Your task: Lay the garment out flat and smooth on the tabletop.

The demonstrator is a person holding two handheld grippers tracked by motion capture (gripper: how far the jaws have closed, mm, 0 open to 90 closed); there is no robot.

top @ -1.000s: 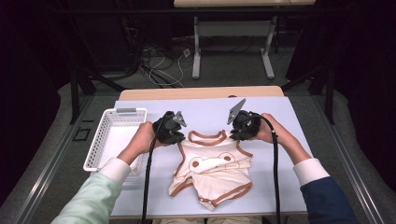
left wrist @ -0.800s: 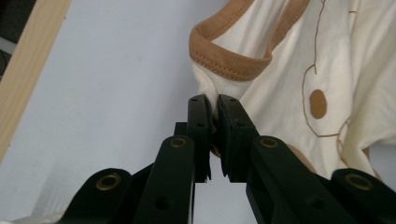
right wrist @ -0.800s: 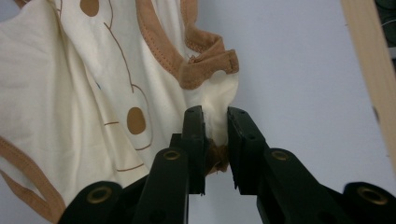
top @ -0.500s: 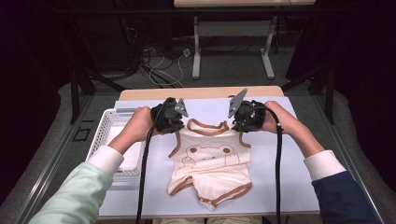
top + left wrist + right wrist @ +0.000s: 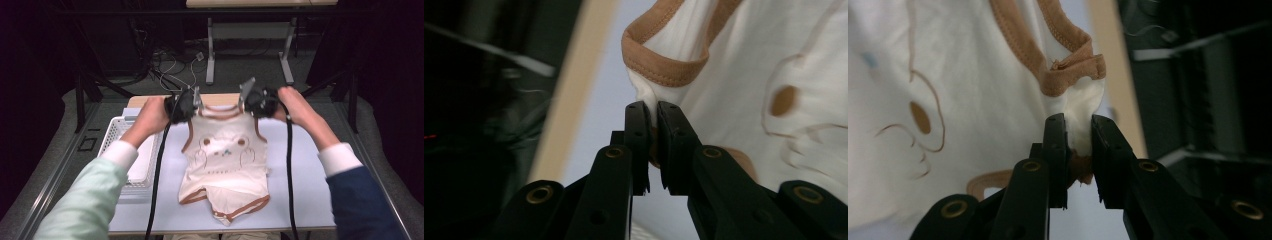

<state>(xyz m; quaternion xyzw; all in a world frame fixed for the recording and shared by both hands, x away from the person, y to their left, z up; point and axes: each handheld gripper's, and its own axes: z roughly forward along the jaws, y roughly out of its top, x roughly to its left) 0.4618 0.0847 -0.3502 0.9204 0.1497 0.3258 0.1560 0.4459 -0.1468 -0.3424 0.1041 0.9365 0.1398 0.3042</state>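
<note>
A cream baby romper (image 5: 223,165) with brown trim and a bear print hangs stretched between my two grippers over the far half of the table, its lower part resting on the tabletop. My left gripper (image 5: 192,106) is shut on the romper's left shoulder (image 5: 655,95). At the right shoulder (image 5: 1079,120) my right gripper (image 5: 249,100) is shut on the bunched cloth. Both gripper views show white fabric pinched between the black jaws, with brown trim (image 5: 664,70) just above. The bear's brown nose (image 5: 920,117) shows to the left of the right gripper's jaws.
A white slatted basket (image 5: 131,170) lies at the table's left edge, partly under the person's left forearm. The table's far wooden edge (image 5: 220,99) runs just behind the grippers. Beyond it are table legs (image 5: 210,55) and cables (image 5: 170,65) on the floor.
Both grippers have moved away from the person toward the table's far edge and upward, pulling the romper by its shoulders. The romper went from crumpled to stretched out flat.
</note>
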